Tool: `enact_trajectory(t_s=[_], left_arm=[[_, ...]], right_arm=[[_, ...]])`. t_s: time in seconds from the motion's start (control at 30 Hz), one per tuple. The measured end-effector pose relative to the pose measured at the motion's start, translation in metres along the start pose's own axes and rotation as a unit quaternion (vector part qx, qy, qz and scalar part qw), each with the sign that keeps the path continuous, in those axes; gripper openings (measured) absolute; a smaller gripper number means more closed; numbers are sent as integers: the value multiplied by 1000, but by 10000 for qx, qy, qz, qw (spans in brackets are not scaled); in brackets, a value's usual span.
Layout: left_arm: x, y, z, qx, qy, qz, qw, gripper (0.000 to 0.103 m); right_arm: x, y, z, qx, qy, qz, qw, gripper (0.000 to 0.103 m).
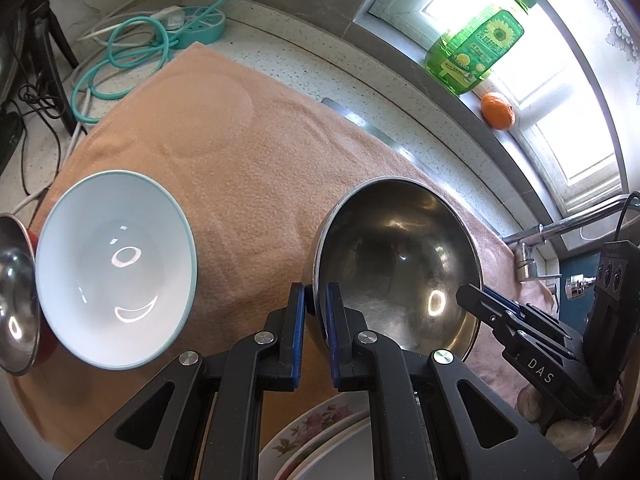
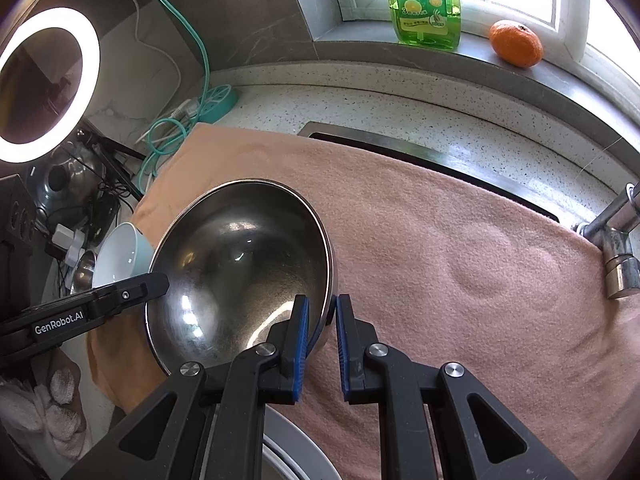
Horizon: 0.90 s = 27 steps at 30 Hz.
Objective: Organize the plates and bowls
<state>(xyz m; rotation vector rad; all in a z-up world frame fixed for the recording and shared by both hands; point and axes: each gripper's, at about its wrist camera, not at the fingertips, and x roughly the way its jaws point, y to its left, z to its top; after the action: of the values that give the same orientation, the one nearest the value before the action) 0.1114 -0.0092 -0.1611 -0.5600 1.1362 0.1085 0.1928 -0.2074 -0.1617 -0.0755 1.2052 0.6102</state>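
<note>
The metal bowl (image 1: 396, 268) sits in the middle of the pink towel (image 1: 224, 132) on the desk (image 1: 280, 60). Both grippers hold it by its rim. The left gripper (image 1: 316, 300) has its two blue fingers (image 1: 297, 320) squeezed on the left edge of the bowl, one inside and one outside. The right gripper (image 2: 322, 322) does the same on the right edge, with the rim pinched between its fingers (image 2: 302, 328). In the right view the bowl looks tipped, with its open side facing the camera.

To the left of the metal bowl is a blue bowl (image 1: 116, 272), white inside, well apart from it on the towel. It leans against a smaller shiny bowl (image 1: 16, 300) with a red outside at the far left edge. Close under the left gripper is a stack of plates (image 1: 320, 440), and the top one has flowers painted on it.

Behind the towel lies a green cord (image 1: 132, 52) curled up next to a round green power strip (image 1: 200, 24). On the window ledge (image 2: 360, 48) stand a green soap bottle (image 2: 424, 4) and an orange (image 2: 516, 43), just beside each other. A tap (image 2: 616, 240) is at the right side. A bright ring light (image 2: 48, 80) glows at the far left.
</note>
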Motion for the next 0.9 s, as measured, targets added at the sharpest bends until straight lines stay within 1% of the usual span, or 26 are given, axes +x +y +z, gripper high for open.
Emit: enact_trajectory(t_s=[0.03, 0.13, 0.2, 0.23, 0.3, 0.37, 0.47, 0.5, 0.7, 0.9], left_arm=[[0, 0, 0, -2, 11, -16, 10000, 8], [0, 2, 1, -49, 44, -51, 10000, 8], [-2, 3, 0, -48, -4, 14, 10000, 10], [-3, 3, 0, -49, -20, 8, 10000, 10], [-6, 5, 0, -76, -40, -10, 10000, 10], [-9, 5, -1, -74, -79, 5, 9999, 11], [-15, 5, -3, -62, -130, 9, 9999, 11], [-17, 5, -4, -58, -157, 33, 9999, 11], [-30, 10, -7, -124, -304, 25, 9995, 11], [-47, 17, -18, -177, -430, -5, 9989, 11]], right_arm=[[0, 0, 0, 1, 19, 22, 10000, 15], [0, -1, 1, 26, 52, 72, 10000, 15], [-1, -2, 1, 25, 44, 92, 9999, 15], [-2, -1, 0, 14, 25, 75, 10000, 15], [-7, 0, 0, -12, -49, 84, 10000, 19], [-12, 1, 0, -48, -125, 96, 9999, 21], [-20, 1, 0, -76, -247, 70, 9996, 30], [-23, 1, 0, -59, -293, 68, 9995, 36], [-37, -5, -1, 25, -410, 178, 9990, 36], [-56, 2, -8, -118, -640, 193, 9977, 36]])
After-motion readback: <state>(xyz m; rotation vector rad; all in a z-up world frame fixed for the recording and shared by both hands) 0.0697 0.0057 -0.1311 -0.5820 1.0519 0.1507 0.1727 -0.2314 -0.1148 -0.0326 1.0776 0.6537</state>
